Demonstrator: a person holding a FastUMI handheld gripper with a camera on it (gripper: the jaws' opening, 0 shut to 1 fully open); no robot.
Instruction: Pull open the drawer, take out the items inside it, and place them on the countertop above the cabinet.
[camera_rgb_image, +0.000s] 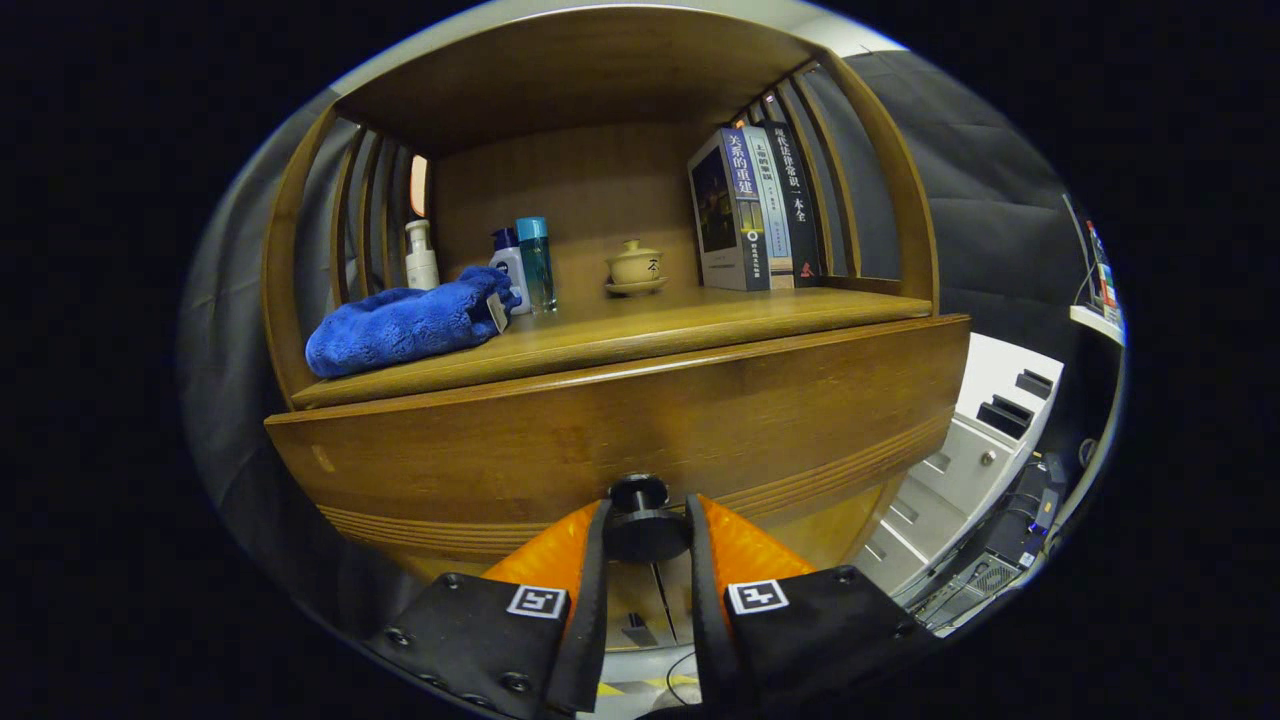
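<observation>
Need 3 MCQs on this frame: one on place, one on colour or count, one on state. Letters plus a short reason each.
1. Where is the blue towel?
A. on the countertop, beside the bottles
B. between the fingers
C. on top of the books

2. How many books stand on the countertop?
A. one
B. three
C. six

3. What is the gripper doing?
A. open, away from the cabinet
B. closed on the towel
C. closed on the drawer knob

Key: 1 A, the towel lies next to the bottles. 2 B, three spines show side by side. 3 C, both fingers press the knob's sides, on the drawer front.
</observation>
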